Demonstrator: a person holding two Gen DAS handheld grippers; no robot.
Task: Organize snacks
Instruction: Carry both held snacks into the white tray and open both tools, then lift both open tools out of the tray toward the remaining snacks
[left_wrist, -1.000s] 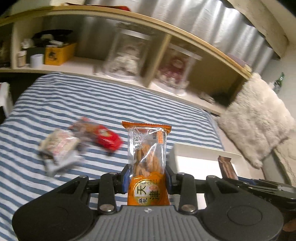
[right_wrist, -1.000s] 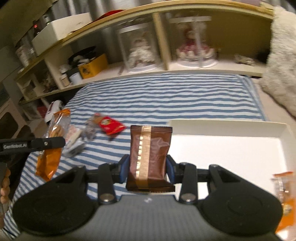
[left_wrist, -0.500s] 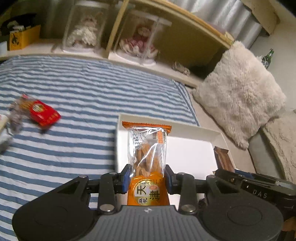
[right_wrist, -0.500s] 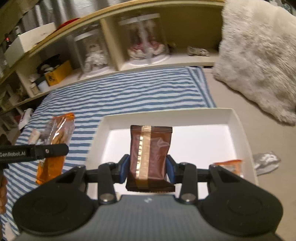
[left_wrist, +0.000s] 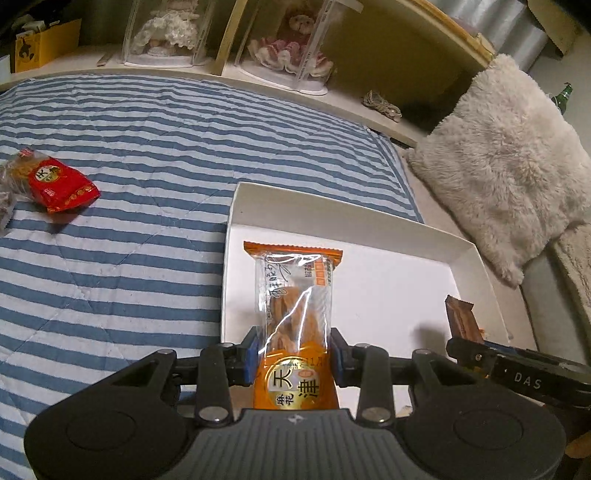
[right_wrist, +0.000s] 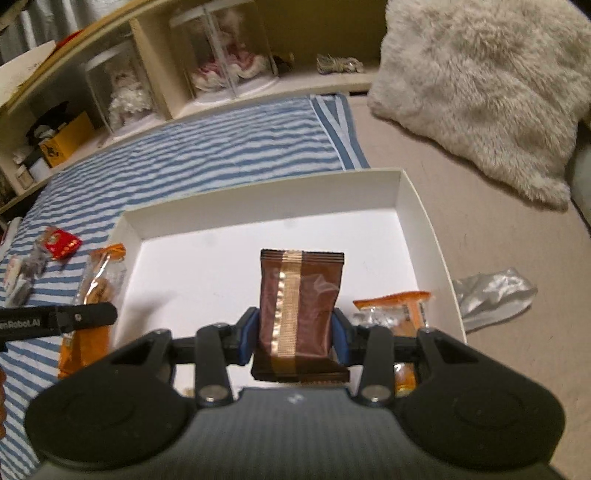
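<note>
My left gripper (left_wrist: 294, 352) is shut on an orange snack packet (left_wrist: 295, 299) with a clear window, held upright over the left end of the white box (left_wrist: 469, 254). In the right wrist view, my right gripper (right_wrist: 295, 338) is shut on a brown snack packet (right_wrist: 300, 295) with a gold stripe, above the middle of the white box (right_wrist: 258, 210). Another orange packet (right_wrist: 399, 314) lies inside that box at its right end. The right wrist view also shows the left gripper's orange packet (right_wrist: 98, 284) at the box's left rim. The brown packet (left_wrist: 461, 319) shows at the right in the left wrist view.
A red snack packet (left_wrist: 61, 184) and other loose snacks lie on the blue striped blanket (left_wrist: 147, 155) to the left. A fluffy cream cushion (left_wrist: 506, 162) sits right of the box, a crumpled silver wrapper (right_wrist: 495, 291) beside it. Shelves with boxed dolls (left_wrist: 288, 48) run along the back.
Both grippers have moved rightward and down from over the striped blanket to over the white box, each keeping its packet. The loose snacks have slid toward the left edge of view.
</note>
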